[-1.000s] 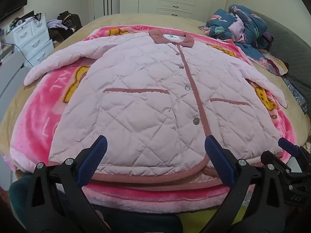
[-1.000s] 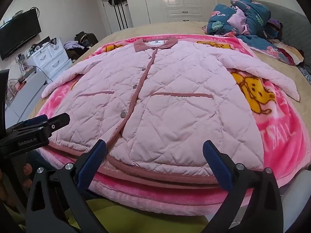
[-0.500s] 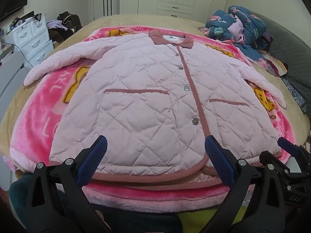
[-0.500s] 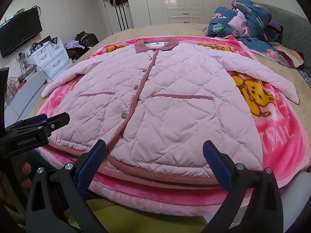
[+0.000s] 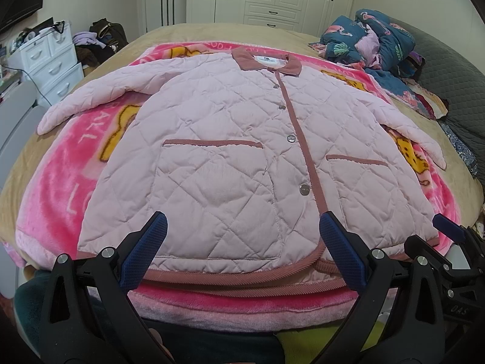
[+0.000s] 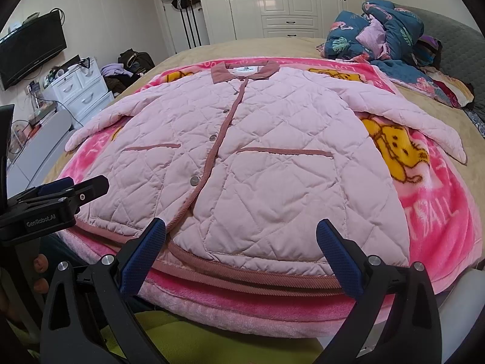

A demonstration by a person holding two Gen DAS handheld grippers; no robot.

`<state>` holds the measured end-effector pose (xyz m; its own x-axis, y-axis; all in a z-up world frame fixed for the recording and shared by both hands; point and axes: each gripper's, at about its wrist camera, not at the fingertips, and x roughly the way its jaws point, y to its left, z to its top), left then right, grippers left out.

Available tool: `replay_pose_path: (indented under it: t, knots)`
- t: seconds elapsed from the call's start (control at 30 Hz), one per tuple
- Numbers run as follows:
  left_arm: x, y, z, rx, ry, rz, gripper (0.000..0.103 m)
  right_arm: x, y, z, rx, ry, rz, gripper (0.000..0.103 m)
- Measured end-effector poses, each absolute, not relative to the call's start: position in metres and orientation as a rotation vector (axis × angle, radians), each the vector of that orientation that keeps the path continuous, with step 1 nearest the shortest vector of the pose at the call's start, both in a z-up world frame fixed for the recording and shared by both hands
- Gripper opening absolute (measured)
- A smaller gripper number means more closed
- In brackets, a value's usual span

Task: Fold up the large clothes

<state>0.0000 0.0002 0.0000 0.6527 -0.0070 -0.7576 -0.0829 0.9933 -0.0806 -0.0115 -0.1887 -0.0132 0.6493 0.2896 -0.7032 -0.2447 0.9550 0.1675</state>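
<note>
A pale pink quilted jacket (image 5: pixel 230 139) (image 6: pixel 257 163) lies flat and buttoned on a pink cartoon blanket (image 5: pixel 57 188) (image 6: pixel 433 212), collar away from me, both sleeves spread out sideways. My left gripper (image 5: pixel 242 236) hovers open above the hem on the jacket's left half, nothing between its blue pads. My right gripper (image 6: pixel 241 238) is open too, over the hem of the right half. Each gripper shows at the edge of the other's view, the right gripper (image 5: pixel 448 233) and the left gripper (image 6: pixel 60 191).
The blanket covers a tan bed (image 5: pixel 194 35). A heap of blue patterned bedding (image 5: pixel 372 41) (image 6: pixel 382 35) sits at the far right. White drawers (image 5: pixel 51 57) stand left of the bed, wardrobes (image 6: pixel 288 0) behind. A hand (image 6: pixel 39 276) holds the left gripper.
Both views have risen and tilted slightly, so the jacket sits a little lower in frame. The grippers stay open and the jacket has not moved.
</note>
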Motion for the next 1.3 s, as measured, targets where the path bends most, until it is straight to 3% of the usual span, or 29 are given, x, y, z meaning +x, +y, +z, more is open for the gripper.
replay_pose_path:
  t: [1.3]
  knots:
    - [0.0007,-0.0036,0.0037,-0.127,0.865,0.04,0.094,-0.0061,-0.1891,-0.0212,0.068,0.813,0.298,0.099]
